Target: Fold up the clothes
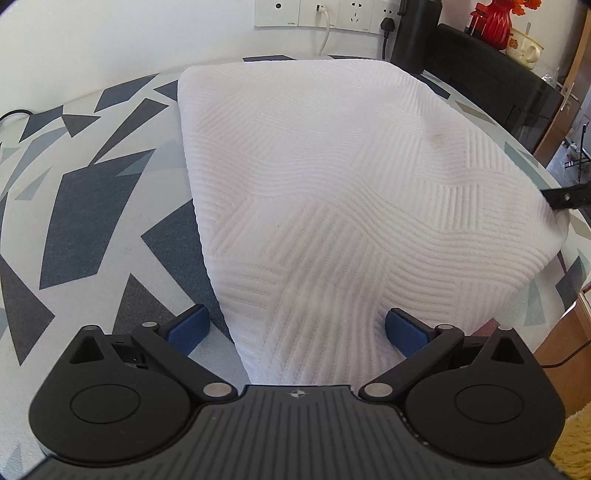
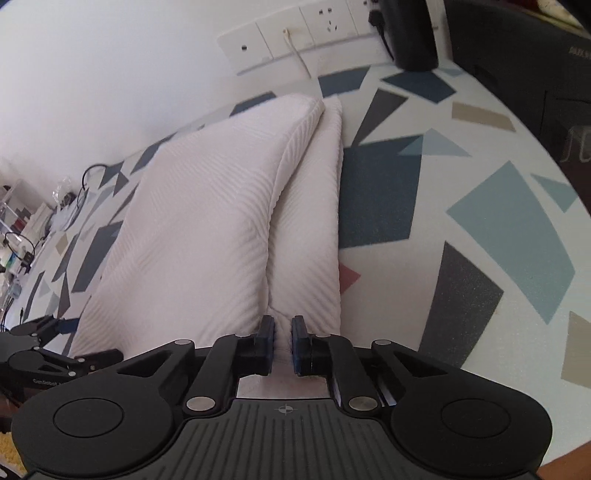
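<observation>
While the right gripper (image 2: 283, 341) pinches the cloth's (image 1: 332, 192) near edge on the worktop (image 1: 92, 206), the left gripper (image 1: 295, 330) straddles a corner, fingers apart. Lifting one-sided would likely skew the fold.

The white ribbed garment (image 1: 332, 206) is hiding the patterned tablecloth (image 1: 92, 206) beneath it, and its near corner is disappearing behind the left gripper (image 1: 297, 332). The right gripper (image 2: 283, 341) is covering the pinched fabric edge. The red vase (image 1: 493, 22) is being cropped by the top border.
</observation>
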{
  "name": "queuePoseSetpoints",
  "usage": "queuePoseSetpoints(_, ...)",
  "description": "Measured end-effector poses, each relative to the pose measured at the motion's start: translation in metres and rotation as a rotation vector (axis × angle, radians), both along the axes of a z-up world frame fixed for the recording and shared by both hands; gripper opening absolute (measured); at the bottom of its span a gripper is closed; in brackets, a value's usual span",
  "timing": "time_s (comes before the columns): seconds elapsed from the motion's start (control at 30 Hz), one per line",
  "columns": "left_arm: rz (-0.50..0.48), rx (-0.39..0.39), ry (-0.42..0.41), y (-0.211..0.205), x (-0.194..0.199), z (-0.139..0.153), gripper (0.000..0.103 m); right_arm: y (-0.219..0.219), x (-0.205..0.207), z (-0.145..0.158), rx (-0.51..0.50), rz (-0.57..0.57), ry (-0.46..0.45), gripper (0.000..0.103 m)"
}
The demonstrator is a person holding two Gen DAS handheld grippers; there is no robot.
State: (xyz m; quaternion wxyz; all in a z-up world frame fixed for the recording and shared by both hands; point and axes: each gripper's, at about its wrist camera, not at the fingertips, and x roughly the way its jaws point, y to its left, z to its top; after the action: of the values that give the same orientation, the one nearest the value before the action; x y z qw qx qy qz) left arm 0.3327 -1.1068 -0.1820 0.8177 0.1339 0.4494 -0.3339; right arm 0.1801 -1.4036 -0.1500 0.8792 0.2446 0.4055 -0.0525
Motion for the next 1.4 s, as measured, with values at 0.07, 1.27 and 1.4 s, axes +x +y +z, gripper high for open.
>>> queuePoseSetpoints(0.07,0.0,-0.001,0.002,0.0,0.001,0.0,0.103,0.002,-0.013,0.014,-0.014,-0.052,-0.067,0.006)
queuePoseSetpoints(1.27,0.222,-0.223,0.068,0.005,0.128,0.008,0.029,0.036,0.013,-0.028,0.324,-0.382,0.166,0.051)
queuePoseSetpoints(1.4,0.199,-0.185,0.032,-0.008,0.108,0.011,0.016,0.011,0.016,-0.034,0.332,-0.434,0.128,0.032)
